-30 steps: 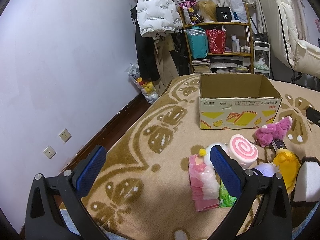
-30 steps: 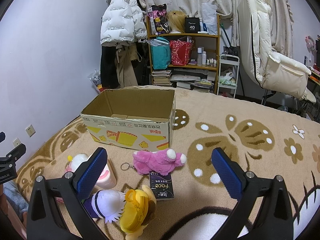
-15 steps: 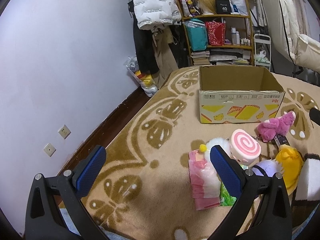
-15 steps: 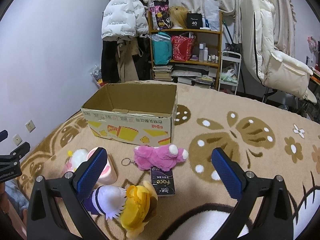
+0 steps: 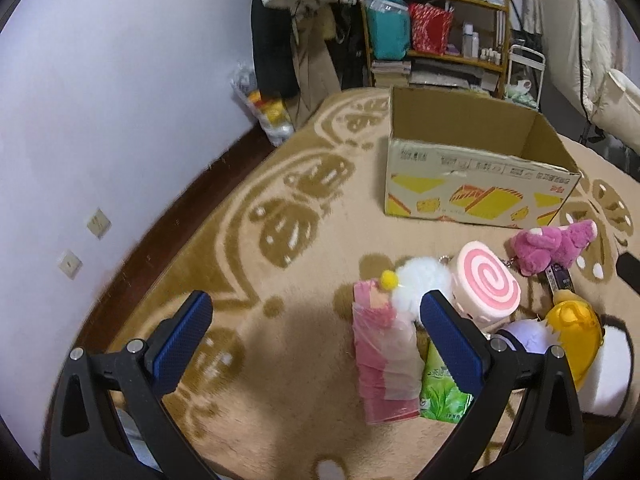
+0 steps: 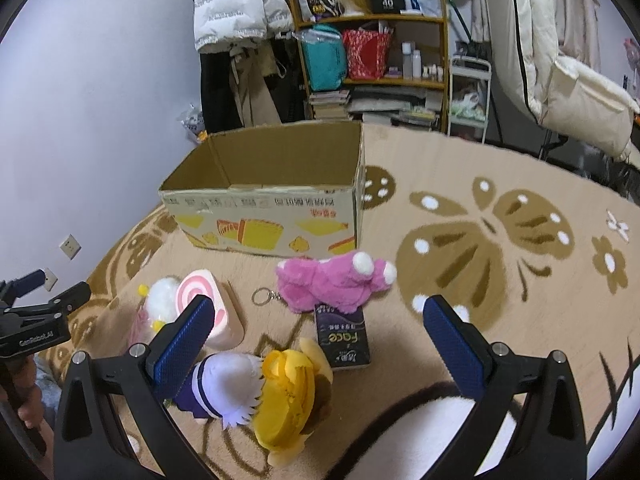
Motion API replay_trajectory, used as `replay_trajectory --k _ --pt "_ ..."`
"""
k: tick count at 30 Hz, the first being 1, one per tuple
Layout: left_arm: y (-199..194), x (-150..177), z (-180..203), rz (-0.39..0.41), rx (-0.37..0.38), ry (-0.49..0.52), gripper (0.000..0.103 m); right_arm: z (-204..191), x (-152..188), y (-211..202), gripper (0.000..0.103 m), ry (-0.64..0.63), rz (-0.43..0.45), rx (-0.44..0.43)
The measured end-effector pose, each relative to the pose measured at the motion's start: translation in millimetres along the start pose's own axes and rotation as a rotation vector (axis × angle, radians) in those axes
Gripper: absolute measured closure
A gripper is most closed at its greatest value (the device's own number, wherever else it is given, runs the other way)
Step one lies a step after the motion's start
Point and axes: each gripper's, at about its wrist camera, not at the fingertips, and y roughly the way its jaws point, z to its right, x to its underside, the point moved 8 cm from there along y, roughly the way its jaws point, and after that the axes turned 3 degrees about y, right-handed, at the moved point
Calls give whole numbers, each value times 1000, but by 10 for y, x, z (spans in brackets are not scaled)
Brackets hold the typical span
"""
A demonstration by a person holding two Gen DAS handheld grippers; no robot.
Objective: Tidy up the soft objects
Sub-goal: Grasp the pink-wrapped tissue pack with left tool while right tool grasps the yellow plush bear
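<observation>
An open cardboard box stands empty on the patterned rug. In front of it lie a pink plush, a pink swirl cake cushion, a white pompom toy, a pink tissue pack, a green tissue pack, a yellow-and-purple doll and a black Face pack. My left gripper hovers open just left of the pile. My right gripper hangs open above the doll and the black pack. Both hold nothing.
A wooden shelf with bags, books and bottles stands behind the box, with coats hanging beside it. A white padded chair is at the right. A wall with sockets borders the rug's left edge. A hand holds the left gripper.
Both grippers have tilted down and come closer to the toys, which now sit larger and higher in view. Both stay open; no object has moved.
</observation>
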Motion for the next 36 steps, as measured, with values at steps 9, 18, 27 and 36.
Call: replay_trajectory --k 9,18,27,36 --pt "345 66 -7 -95 13 -57 0 7 124 237 0 47 -106 -33" --pt "617 180 153 -190 45 -26 0 6 305 491 23 67 -232 -52" --pt "838 357 309 -291 71 48 0 -11 497 657 75 104 -344 -113" --pt "961 513 457 -372 112 80 15 66 264 569 98 119 -230 -109"
